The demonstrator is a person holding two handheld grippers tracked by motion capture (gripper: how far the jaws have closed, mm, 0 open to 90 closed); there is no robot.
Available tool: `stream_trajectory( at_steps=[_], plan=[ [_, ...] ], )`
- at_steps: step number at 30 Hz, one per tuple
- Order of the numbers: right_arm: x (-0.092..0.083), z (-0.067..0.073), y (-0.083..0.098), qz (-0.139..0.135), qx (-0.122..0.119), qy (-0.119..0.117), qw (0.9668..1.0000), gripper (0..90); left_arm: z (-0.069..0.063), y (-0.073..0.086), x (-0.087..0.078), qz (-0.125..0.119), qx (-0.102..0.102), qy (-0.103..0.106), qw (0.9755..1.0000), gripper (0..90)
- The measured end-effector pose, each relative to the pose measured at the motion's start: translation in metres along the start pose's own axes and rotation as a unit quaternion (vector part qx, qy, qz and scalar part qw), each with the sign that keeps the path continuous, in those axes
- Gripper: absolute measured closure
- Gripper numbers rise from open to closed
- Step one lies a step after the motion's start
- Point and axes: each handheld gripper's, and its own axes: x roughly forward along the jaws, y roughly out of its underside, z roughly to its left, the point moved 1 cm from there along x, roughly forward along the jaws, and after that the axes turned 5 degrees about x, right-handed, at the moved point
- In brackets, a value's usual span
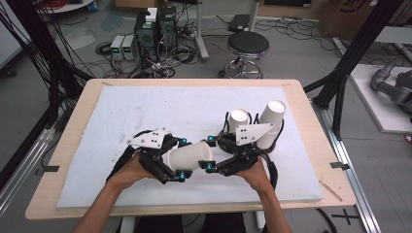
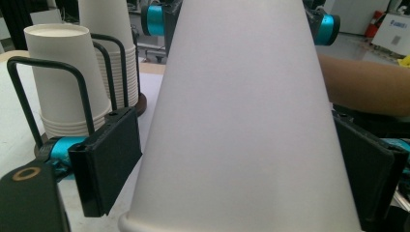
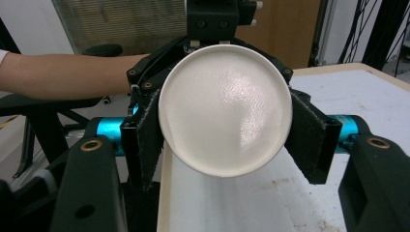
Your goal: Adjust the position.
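A white paper cup [image 1: 189,156] lies on its side just above the white mat, held between both grippers. My left gripper [image 1: 182,158] is shut on its wider part; in the left gripper view the cup [image 2: 237,121] tapers away from the camera and both black pads [image 2: 109,159] press its sides. My right gripper [image 1: 210,153] is shut on the narrow base end. The right gripper view has the round cup bottom [image 3: 225,108] facing the camera, with that gripper [image 3: 225,130] clamping it from both sides. The two grippers face each other.
Two tilted stacks of white cups [image 1: 238,121] [image 1: 271,116] sit in a black wire holder [image 2: 80,92] just behind the right gripper. A white foam mat [image 1: 145,111] covers the wooden table [image 1: 311,145]. A stool [image 1: 248,46] and electronics stand on the floor beyond.
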Motion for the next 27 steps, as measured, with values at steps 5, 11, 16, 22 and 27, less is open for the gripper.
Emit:
stream_trajectory(
  at_steps=[5,11,16,22,27],
  plan=[
    [-0.0004,-0.0008,0.0005,-0.003,-0.002,0.0,1.0,36.8,-0.0011,0.0024,-0.0004,0.004,0.001,-0.003,1.0,12.3],
    [0.0014,-0.0007,0.0011,-0.001,-0.003,0.001,1.0,36.8,-0.0002,0.0035,-0.0024,0.003,0.001,-0.004,1.0,16.0],
    [0.0033,-0.0009,0.002,0.0,-0.002,-0.001,1.0,37.0,-0.0007,0.0033,-0.0043,0.005,0.007,0.006,0.9999,25.4],
    [0.003,-0.0016,0.0026,-0.001,-0.002,-0.002,1.0,37.3,-0.0003,0.003,-0.0055,0.006,0.013,0.006,0.9999,30.1],
    [0.0029,-0.0023,0.0043,0.0,-0.003,-0.002,1.0,36.4,-0.0007,0.0033,-0.0051,0.009,0.013,0.002,0.9999,30.9]
  ],
)
